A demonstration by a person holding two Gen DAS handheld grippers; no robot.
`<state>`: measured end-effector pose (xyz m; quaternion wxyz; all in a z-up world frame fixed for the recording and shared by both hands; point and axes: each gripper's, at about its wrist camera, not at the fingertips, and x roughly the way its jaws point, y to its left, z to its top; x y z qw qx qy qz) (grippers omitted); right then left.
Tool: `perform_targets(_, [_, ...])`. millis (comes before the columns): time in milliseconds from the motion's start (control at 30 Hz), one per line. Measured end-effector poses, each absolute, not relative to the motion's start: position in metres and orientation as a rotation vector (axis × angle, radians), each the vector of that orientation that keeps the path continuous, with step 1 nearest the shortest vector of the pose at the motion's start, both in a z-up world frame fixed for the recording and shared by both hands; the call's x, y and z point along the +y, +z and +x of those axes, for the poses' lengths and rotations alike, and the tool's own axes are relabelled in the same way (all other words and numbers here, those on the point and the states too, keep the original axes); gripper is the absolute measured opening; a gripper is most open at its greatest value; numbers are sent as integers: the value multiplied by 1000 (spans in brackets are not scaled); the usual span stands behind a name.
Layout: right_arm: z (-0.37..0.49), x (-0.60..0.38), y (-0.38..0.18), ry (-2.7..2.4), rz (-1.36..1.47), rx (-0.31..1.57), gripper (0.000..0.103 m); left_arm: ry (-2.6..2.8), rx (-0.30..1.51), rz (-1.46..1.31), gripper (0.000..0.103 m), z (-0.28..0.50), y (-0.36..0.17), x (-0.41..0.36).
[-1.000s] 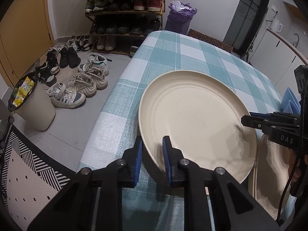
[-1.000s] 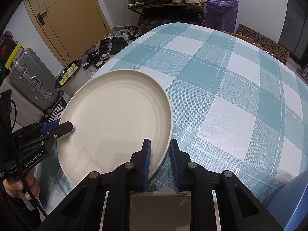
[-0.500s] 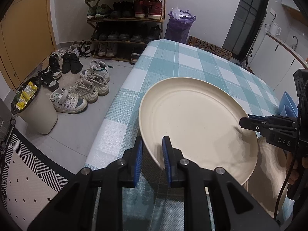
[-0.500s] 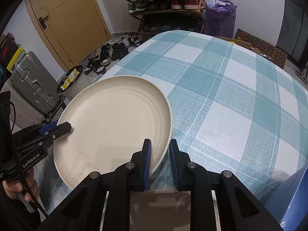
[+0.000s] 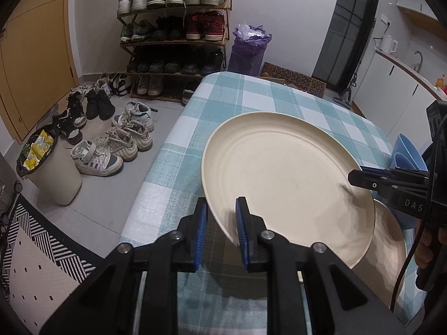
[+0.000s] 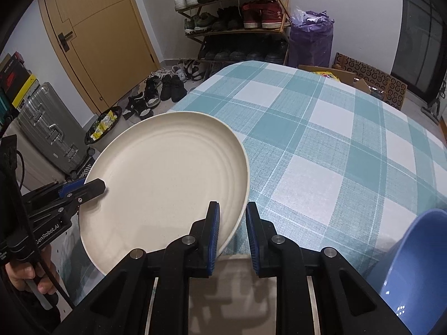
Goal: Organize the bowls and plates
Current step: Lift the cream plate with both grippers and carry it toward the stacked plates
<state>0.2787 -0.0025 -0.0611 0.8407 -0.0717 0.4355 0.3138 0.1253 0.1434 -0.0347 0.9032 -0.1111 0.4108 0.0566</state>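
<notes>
Cream plate [image 5: 285,178] with faint ringed ridges. Tabletop [image 6: 321,139] in teal-and-white plaid. Black tongs [image 5: 221,223] with blue pads [image 5: 201,231]. Blue bowl [image 6: 416,268], lower right. Black-and-white geometric rug [image 5: 36,248], lower left. Yellow-orange door [image 6: 95,33].

- The cream plate [image 5: 282,178], clamped at opposite rims by the left gripper [image 5: 221,217] and the right gripper [image 6: 232,220], has risen off the checked tablecloth [image 6: 321,145] and now hangs higher above it than a second ago.
- More of the second cream plate [image 5: 391,245] lying on the table shows from under the lifted one in the left wrist view.
- Both wrist views take in more of the room's far side: the shoe rack [image 5: 173,28] sits lower in frame, with its top shelf now showing.
</notes>
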Motion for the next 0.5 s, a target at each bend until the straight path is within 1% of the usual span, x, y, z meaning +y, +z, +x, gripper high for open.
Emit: perform_targets(500, [248, -55, -41, 607, -108, 881, 20, 52, 812, -174, 18, 113, -12, 100])
